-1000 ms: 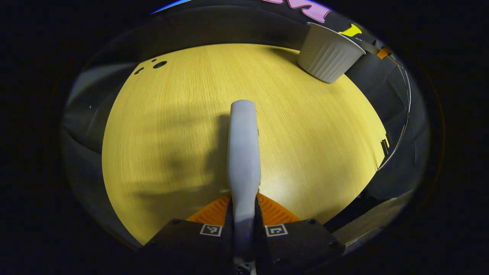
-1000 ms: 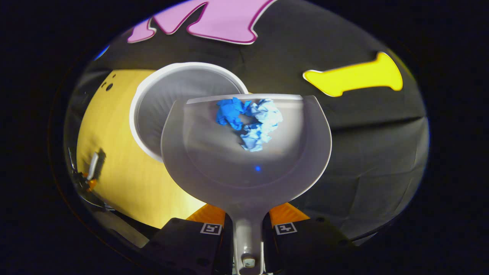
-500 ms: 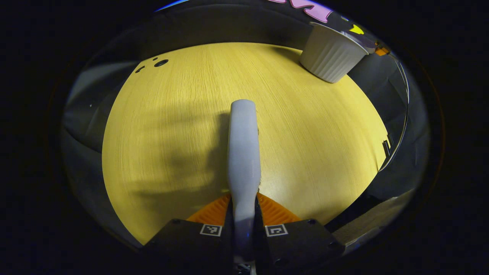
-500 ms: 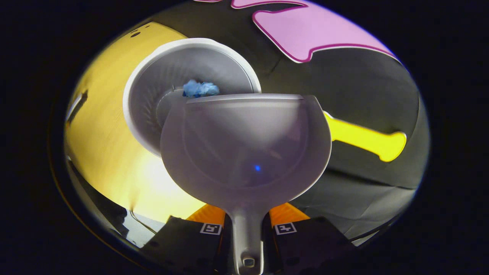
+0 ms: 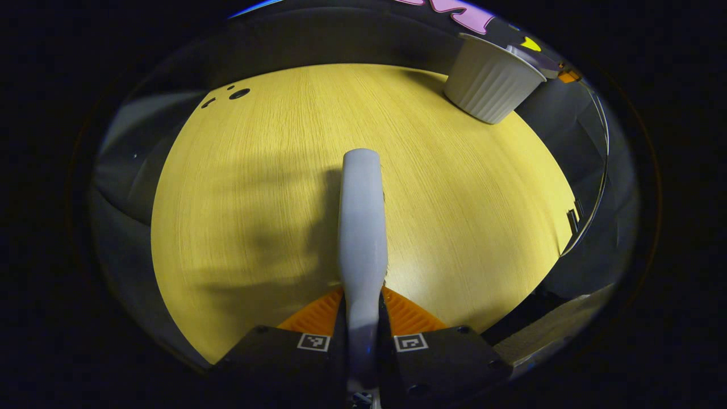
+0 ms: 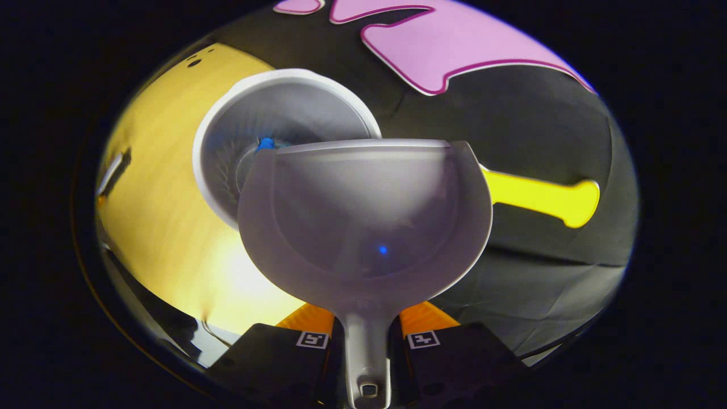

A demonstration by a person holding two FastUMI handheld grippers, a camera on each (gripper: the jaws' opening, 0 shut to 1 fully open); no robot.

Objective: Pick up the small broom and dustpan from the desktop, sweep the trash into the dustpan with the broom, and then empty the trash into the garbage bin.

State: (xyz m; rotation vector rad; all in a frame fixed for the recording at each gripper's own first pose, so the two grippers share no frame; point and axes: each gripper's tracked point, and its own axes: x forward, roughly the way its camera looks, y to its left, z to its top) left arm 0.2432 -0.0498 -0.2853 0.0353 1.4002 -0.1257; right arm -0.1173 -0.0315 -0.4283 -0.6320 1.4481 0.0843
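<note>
Clamped in the right gripper (image 6: 366, 329), dustpan (image 6: 363, 221) tipped over garbage bin (image 6: 227, 187); broom (image 5: 362, 227) gripped by the left gripper (image 5: 362, 315) above the desktop (image 5: 255, 170).

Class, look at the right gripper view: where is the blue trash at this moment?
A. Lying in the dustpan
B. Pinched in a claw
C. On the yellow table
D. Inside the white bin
D: a bit of blue trash shows inside the white bin, just past the lip of the bare dustpan.

Place: recording booth
Evidence: black cloth wall (image 6: 545, 130); bare yellow wood-grain desktop (image 5: 284, 170); white ribbed bin (image 5: 488, 79) at its edge
</note>
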